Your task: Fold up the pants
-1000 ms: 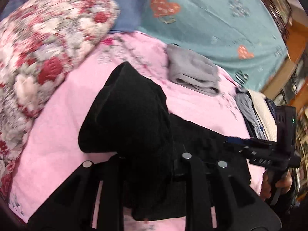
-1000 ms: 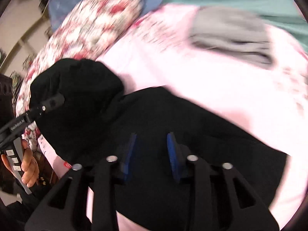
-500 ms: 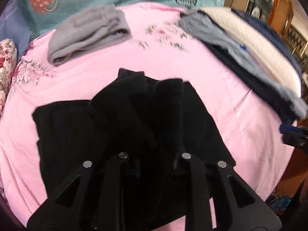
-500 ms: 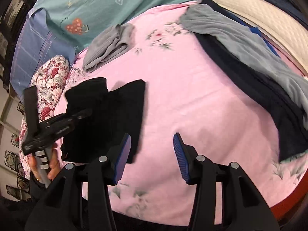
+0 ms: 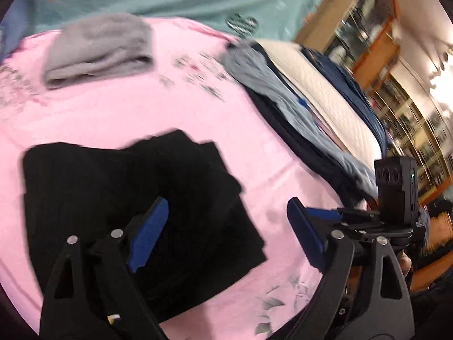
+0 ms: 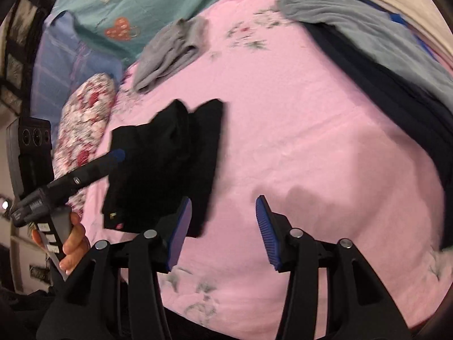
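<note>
Black fabric, the pants [image 5: 133, 204], lies folded into a compact block on the pink sheet [image 5: 141, 113], and serves here as the reference point. To its left in the right wrist view: the floral pillow [image 6: 85, 130], then a hand [image 6: 72, 240] on the left tool's handle. The left gripper [image 5: 223, 226] hovers over the pants' near right corner; its jaws have just been opening and now stand wide, nothing between them, where half a second ago they were clamped on the raised cloth. Judgement: the fold has been laid down and released, so this garment looks finished or nearly so. Beyond the pants lies a folded grey garment [image 5: 99, 48]. To the right of the pants the right gripper [image 6: 223, 226] hangs over bare sheet, its jaws also just widening, parted and empty. Further right, a pile of unfolded clothes [image 5: 297, 113] awaits. Limits: motion blur softens both views; the pants' layers cannot be counted in the black; a small label shows at one corner, unreadable; the pile is cut off at the frame edge.
</note>
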{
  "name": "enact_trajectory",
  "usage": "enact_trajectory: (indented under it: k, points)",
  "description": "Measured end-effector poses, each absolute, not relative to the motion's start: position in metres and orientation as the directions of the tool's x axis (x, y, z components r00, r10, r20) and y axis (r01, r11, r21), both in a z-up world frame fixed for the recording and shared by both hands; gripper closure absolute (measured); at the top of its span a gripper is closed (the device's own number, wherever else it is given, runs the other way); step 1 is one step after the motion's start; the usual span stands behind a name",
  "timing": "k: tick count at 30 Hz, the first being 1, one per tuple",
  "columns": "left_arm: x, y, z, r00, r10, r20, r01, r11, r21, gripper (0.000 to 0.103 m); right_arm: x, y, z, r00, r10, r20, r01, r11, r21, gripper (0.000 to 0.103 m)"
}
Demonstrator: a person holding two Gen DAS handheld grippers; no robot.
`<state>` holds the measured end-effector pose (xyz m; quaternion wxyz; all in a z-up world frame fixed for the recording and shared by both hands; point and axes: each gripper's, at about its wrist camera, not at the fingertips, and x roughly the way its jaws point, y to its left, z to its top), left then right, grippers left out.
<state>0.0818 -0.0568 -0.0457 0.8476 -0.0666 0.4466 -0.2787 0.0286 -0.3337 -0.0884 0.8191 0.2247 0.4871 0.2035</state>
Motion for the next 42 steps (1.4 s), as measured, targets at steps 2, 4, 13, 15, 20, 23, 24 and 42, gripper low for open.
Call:
enact_trajectory:
  k: [2, 4, 13, 15, 20, 23, 24, 42]
  points:
    - [0.083, -0.027, -0.041, 0.505, -0.476, -0.72, 0.34, 0.876, -0.341, 0.013, 0.043, -0.322, -0.088, 0.392, 0.644, -0.657, -0.152, 0.75, 0.644, 0.036]
    - [0.083, 0.004, -0.047, 0.528, -0.424, -0.736, 0.265, 0.905, -0.332, 0.013, 0.062, -0.308, -0.089, 0.337, 0.724, -0.601, -0.165, 0.674, 0.72, 0.024]
    - [0.075, 0.044, -0.103, 0.438, -0.431, -0.789, 0.175, 0.902, -0.396, 0.013, 0.135, -0.259, -0.12, 0.199, 0.724, -0.661, -0.1, 0.686, 0.721, 0.024]
    - [0.078, 0.044, -0.116, 0.413, -0.423, -0.807, 0.17, 0.906, -0.388, 0.013, 0.152, -0.252, -0.13, 0.178, 0.708, -0.683, -0.08, 0.702, 0.708, 0.024]
    - [0.081, 0.04, -0.129, 0.405, -0.385, -0.829, 0.169, 0.923, -0.347, 0.013, 0.161, -0.242, -0.124, 0.181, 0.738, -0.65, -0.097, 0.672, 0.735, 0.083]
    - [0.078, 0.036, -0.127, 0.404, -0.391, -0.827, 0.187, 0.92, -0.344, 0.013, 0.134, -0.242, -0.09, 0.277, 0.701, -0.658, -0.172, 0.71, 0.683, 0.083]
    - [0.077, 0.035, -0.126, 0.402, -0.396, -0.826, 0.192, 0.918, -0.346, 0.013, 0.122, -0.245, -0.081, 0.303, 0.683, -0.665, -0.17, 0.725, 0.667, 0.084]
    - [0.058, 0.057, -0.1, 0.452, -0.373, -0.81, 0.195, 0.928, -0.318, 0.011, 0.132, -0.199, -0.033, 0.35, 0.437, -0.829, -0.368, 0.878, 0.307, 0.048]
